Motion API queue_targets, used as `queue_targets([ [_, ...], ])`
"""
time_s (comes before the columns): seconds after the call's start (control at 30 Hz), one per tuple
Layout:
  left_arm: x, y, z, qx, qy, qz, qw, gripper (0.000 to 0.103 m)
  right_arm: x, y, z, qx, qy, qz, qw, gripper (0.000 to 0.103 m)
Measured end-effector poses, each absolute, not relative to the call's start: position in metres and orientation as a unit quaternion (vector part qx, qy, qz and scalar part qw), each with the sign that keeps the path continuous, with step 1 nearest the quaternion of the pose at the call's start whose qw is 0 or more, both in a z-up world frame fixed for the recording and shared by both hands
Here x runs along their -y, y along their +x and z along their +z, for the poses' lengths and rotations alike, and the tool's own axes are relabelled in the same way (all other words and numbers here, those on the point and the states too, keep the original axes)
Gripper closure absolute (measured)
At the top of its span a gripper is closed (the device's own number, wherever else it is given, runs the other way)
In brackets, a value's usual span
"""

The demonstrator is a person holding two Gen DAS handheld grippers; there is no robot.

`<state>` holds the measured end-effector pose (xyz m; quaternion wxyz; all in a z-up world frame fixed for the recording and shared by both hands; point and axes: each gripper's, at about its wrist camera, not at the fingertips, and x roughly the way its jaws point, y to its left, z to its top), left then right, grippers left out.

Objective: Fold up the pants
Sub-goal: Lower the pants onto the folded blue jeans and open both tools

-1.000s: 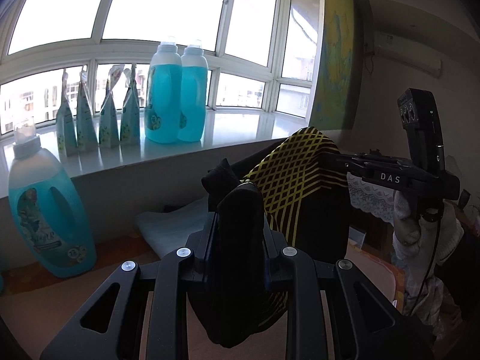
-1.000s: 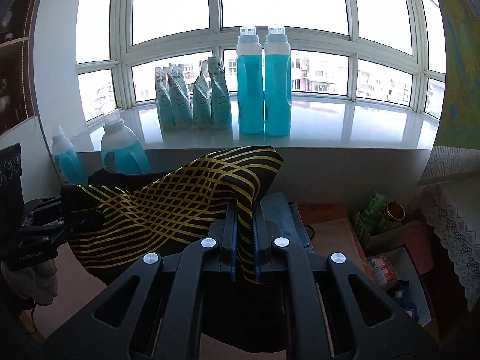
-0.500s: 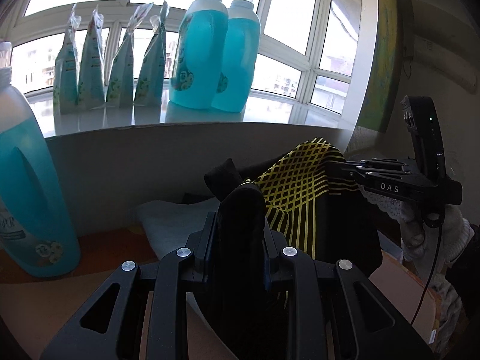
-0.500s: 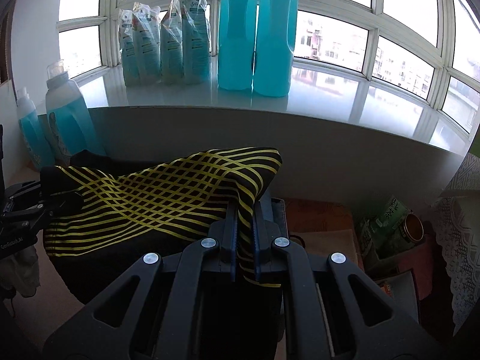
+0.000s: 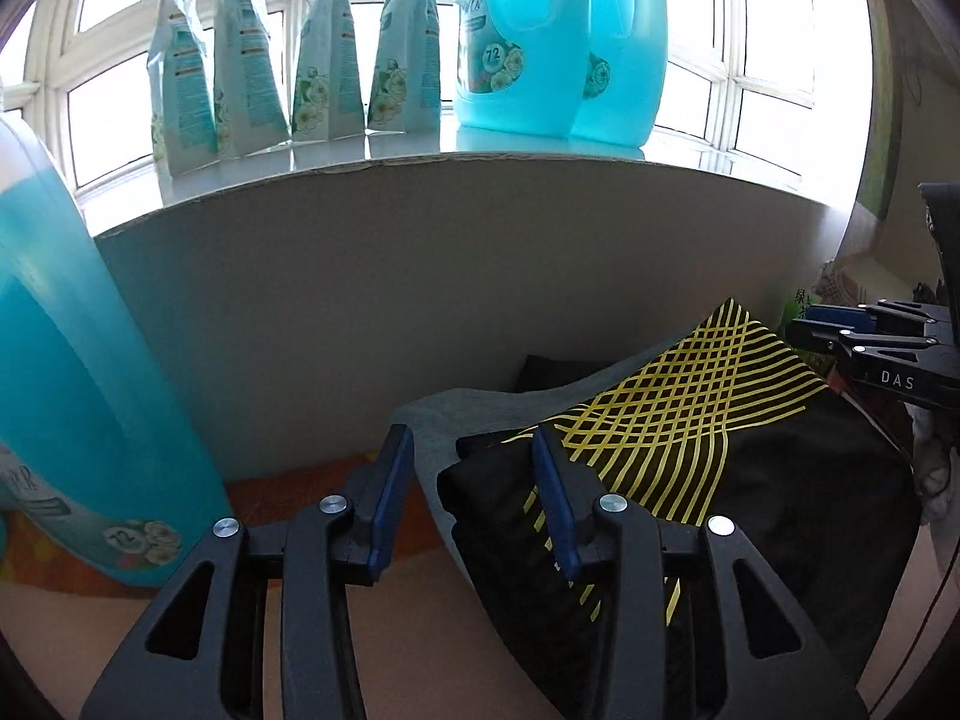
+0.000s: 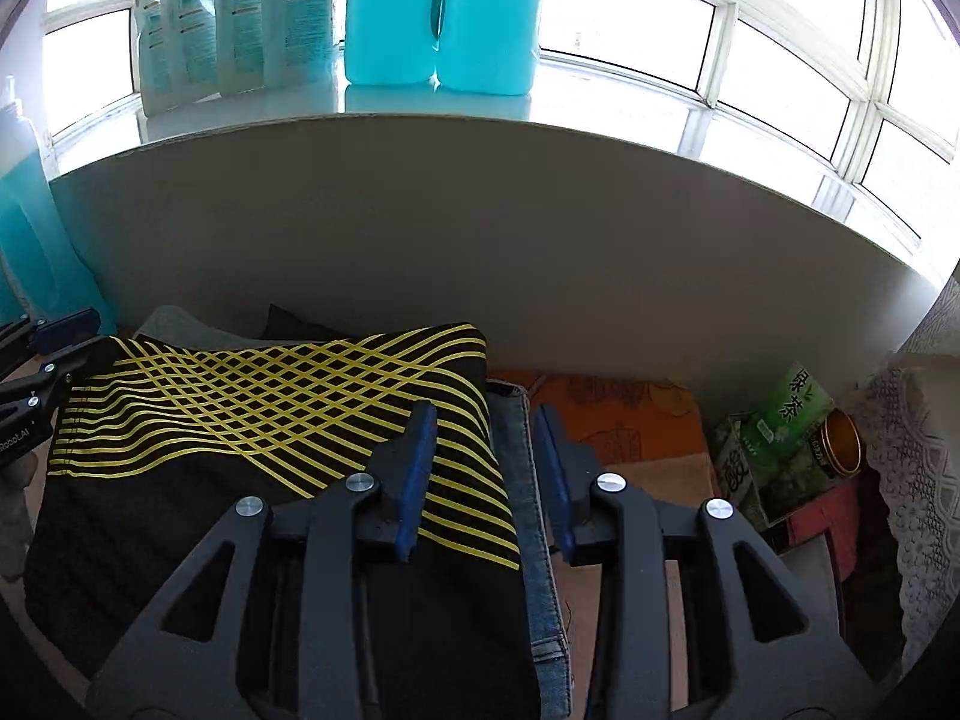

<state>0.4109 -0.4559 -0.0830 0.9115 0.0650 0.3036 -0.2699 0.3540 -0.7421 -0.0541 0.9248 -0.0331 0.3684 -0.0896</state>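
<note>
You see black pants crossed with a lattice of thin yellow lines, lying over grey cloth and blue denim. At twelve o'clock the two bottles on the sill are turquoise; pale teal pouches with white flowers stand at eleven. Your left gripper and right gripper are black with blue pads. At three o'clock sits a green box.
</note>
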Motion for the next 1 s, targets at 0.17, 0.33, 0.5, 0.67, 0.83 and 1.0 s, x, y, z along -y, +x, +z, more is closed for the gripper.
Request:
queue_targets([
  [0.17, 0.453, 0.39, -0.074, -0.287, 0.083, -0.284, 0.911, 0.064, 0.74, 0.327, -0.032, -0.345, -0.024, -0.091, 0.934, 0.064],
  [0.33, 0.464, 0.375, -0.067, -0.292, 0.083, -0.335, 0.892, 0.064, 0.725, 0.311, -0.028, -0.342, -0.012, -0.06, 0.938, 0.064],
  [0.5, 0.48, 0.354, -0.069, -0.301, 0.134, -0.364, 0.871, 0.063, 0.707, 0.3, -0.029, -0.345, -0.008, -0.045, 0.938, 0.064],
  [0.67, 0.481, 0.349, -0.076, -0.327, 0.151, -0.35, 0.864, 0.063, 0.7, 0.277, -0.027, -0.336, 0.023, -0.046, 0.94, 0.064],
  [0.83, 0.458, 0.327, -0.065, -0.326, 0.132, -0.357, 0.865, 0.063, 0.686, 0.234, -0.02, -0.318, 0.046, -0.06, 0.945, 0.064],
  [1.0, 0.436, 0.292, -0.053, -0.321, 0.121, -0.364, 0.866, 0.063, 0.664, 0.189, -0.014, -0.313, 0.041, -0.091, 0.944, 0.053],
])
